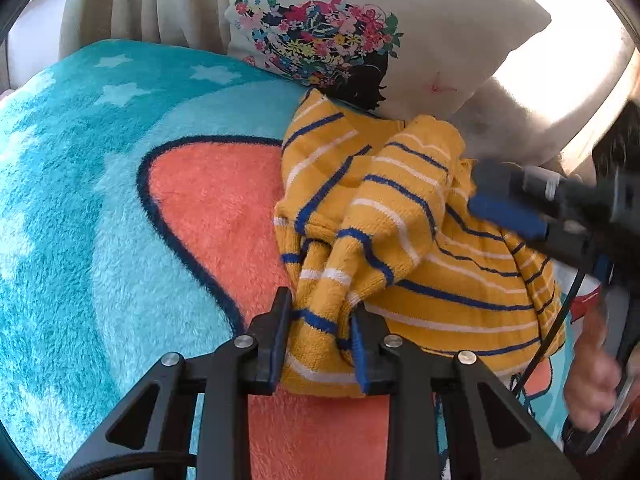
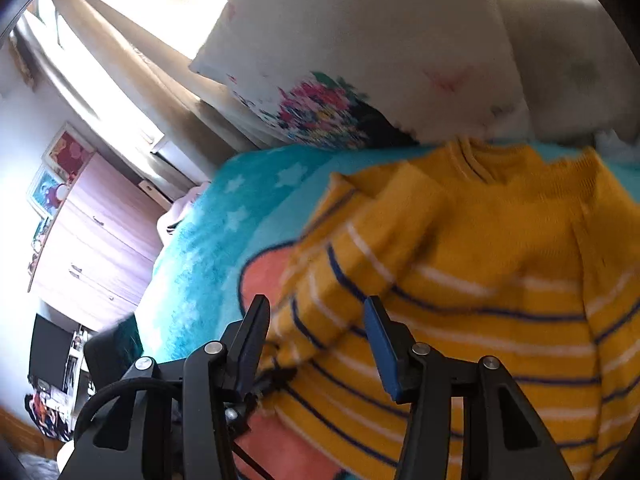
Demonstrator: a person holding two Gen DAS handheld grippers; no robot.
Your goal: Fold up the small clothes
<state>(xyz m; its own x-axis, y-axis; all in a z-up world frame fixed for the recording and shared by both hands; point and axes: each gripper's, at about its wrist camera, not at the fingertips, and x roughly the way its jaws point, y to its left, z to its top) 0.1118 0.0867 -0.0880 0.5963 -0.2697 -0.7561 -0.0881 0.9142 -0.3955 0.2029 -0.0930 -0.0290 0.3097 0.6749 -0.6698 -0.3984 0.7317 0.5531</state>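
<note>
A small yellow sweater (image 1: pixel 404 240) with blue and white stripes lies bunched on a teal and coral fleece blanket (image 1: pixel 120 200). My left gripper (image 1: pixel 320 320) is shut on a gathered fold of the sweater, a sleeve or hem, near its near-left edge. My right gripper (image 1: pixel 500 200) shows blurred at the sweater's right side in the left wrist view. In the right wrist view my right gripper (image 2: pixel 316 320) is open above the sweater (image 2: pixel 460 280), with nothing between its fingers. The sweater's collar points toward the pillow.
A white pillow (image 1: pixel 360 28) with a flower print leans at the far edge of the blanket. Curtains (image 1: pixel 140 0) hang behind. A wooden dresser (image 2: pixel 100 248) stands beyond the bed in the right wrist view. A hand (image 1: pixel 592 380) holds the right gripper's handle.
</note>
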